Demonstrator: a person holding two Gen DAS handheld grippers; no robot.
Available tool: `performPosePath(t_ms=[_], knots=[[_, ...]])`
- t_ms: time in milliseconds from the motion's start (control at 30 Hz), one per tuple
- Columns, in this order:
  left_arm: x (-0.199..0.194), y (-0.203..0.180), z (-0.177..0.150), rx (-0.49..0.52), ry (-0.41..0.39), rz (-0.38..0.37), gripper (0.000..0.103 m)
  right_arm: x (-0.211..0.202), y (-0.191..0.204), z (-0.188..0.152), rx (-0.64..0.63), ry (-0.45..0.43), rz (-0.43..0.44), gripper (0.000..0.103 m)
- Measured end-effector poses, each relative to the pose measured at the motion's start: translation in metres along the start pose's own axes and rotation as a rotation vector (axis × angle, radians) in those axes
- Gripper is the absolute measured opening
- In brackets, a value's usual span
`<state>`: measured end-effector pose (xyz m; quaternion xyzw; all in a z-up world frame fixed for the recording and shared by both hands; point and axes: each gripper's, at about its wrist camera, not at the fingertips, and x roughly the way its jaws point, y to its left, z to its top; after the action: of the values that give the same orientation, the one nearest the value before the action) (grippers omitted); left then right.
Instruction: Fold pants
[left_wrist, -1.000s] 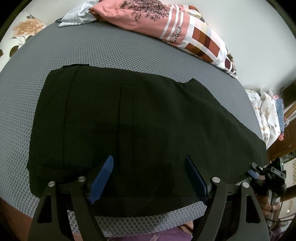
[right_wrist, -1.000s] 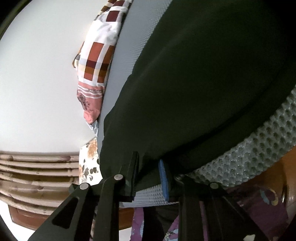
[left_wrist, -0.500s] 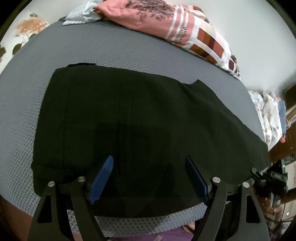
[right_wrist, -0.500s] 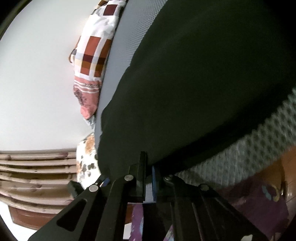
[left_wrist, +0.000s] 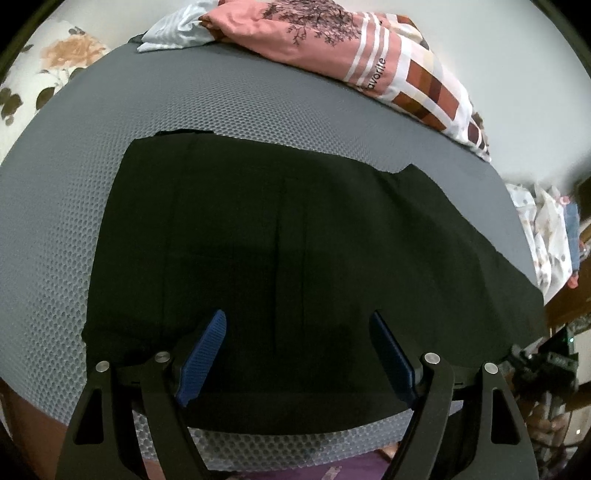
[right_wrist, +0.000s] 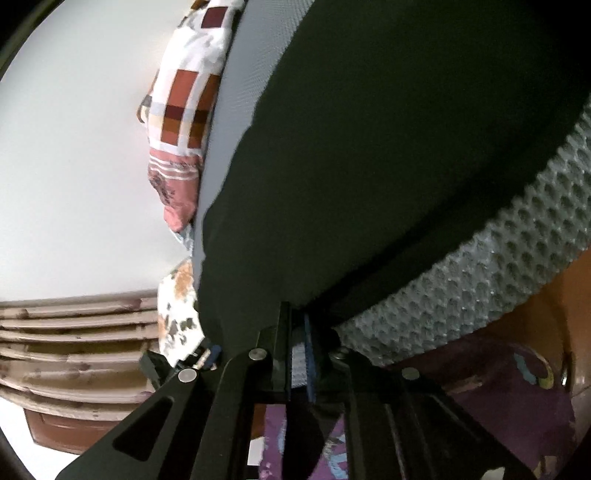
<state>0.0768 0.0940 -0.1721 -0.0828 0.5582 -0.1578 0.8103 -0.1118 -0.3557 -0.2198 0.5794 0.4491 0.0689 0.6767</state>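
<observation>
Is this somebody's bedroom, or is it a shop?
Most likely a bedroom at home. The black pants lie spread on a grey honeycomb mattress pad, with a pink patterned pillow at its far edge by the wall, and a floral sheet beside it.

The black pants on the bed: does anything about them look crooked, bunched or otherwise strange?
Nothing stands out. The black pants lie flat on the grey mat, with only faint seam lines. Their near edge runs close to the mat's front edge. The pillow lies apart at the far side.
</observation>
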Motion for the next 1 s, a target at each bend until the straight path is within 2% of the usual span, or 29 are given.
performPosePath(t_ms=[33,100,133,233,300,333,367,400,600,700,767,933,1000], knots=[[0.000,0.000,0.000,0.002,0.001,0.001,0.080,0.001,0.002,0.000,-0.004,0.000,0.002,0.011],[0.000,0.000,0.000,0.001,0.002,0.000,0.080,0.004,0.008,-0.001,-0.027,-0.005,-0.022,0.025],[0.000,0.000,0.000,-0.002,0.001,-0.001,0.080,0.008,0.011,-0.002,-0.033,-0.005,-0.019,0.029],[0.000,0.000,0.000,-0.001,0.001,-0.003,0.080,0.018,0.021,-0.002,-0.062,0.002,-0.031,0.033],[0.001,0.000,0.000,0.002,0.003,-0.002,0.080,0.024,0.024,-0.001,-0.076,0.001,-0.039,0.033],[0.001,-0.001,0.000,0.004,0.004,-0.001,0.080,0.026,0.025,-0.001,-0.085,0.004,-0.046,0.025],[0.001,-0.001,0.001,0.006,0.005,0.000,0.080,0.029,0.026,-0.001,-0.095,0.012,-0.065,0.010],[0.000,0.000,0.001,0.009,0.006,0.000,0.080,0.033,0.024,-0.001,-0.091,0.028,-0.075,0.007],[-0.006,0.011,0.005,-0.010,-0.013,0.023,0.080,0.022,0.021,-0.008,-0.064,0.068,-0.001,0.005],[-0.007,0.017,0.006,-0.032,-0.017,0.007,0.080,0.026,0.013,-0.008,-0.056,0.081,-0.030,0.005],[-0.006,0.012,0.004,-0.002,-0.013,0.032,0.080,0.031,0.005,-0.006,-0.012,0.092,-0.014,0.003],[-0.001,-0.001,0.000,0.096,-0.002,0.119,0.080,0.030,0.009,-0.007,-0.030,0.090,-0.019,0.003],[0.000,-0.003,-0.001,0.115,0.001,0.133,0.080,0.030,0.011,-0.007,-0.040,0.088,0.003,0.009]])
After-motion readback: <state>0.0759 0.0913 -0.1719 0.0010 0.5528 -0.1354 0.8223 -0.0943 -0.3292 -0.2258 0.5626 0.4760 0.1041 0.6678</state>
